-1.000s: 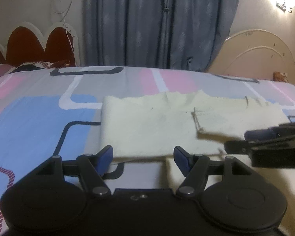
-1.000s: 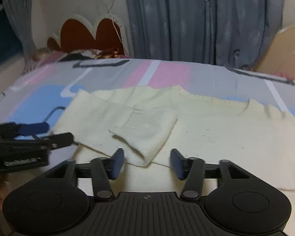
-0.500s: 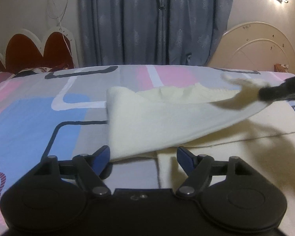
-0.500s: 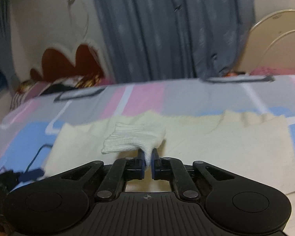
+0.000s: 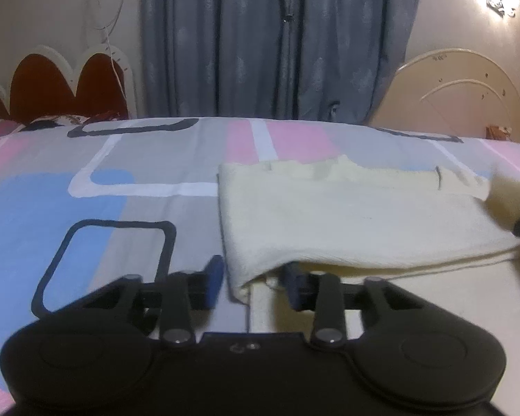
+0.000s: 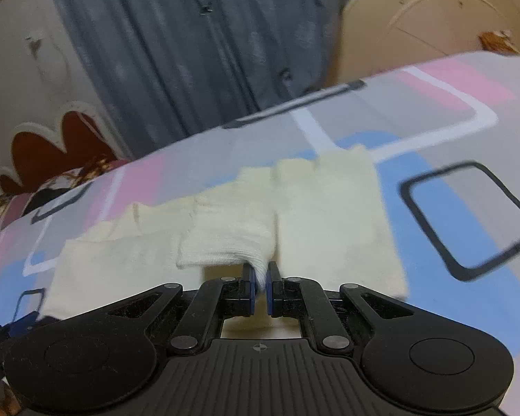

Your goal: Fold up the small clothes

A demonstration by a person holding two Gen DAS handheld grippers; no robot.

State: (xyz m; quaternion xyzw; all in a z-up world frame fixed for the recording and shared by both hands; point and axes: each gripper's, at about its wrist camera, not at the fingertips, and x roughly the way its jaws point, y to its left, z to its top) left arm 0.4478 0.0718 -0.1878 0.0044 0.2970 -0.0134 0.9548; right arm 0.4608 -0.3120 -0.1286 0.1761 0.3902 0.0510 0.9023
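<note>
To finish this fold cleanly, the right gripper (image 6: 259,287), its jaws pinching the ribbed cuff (image 6: 225,242) of the sleeve, should carry the cuff low and straight across the body and lay it flat before letting go, while the left gripper (image 5: 251,279), jaws spread on either side of the near folded corner without gripping it, could steady that corner. The cream knitted sweater (image 5: 346,222) lies on the patterned bedsheet (image 5: 86,208), its left side folded over, soft and thick with a rolled near edge.
</note>
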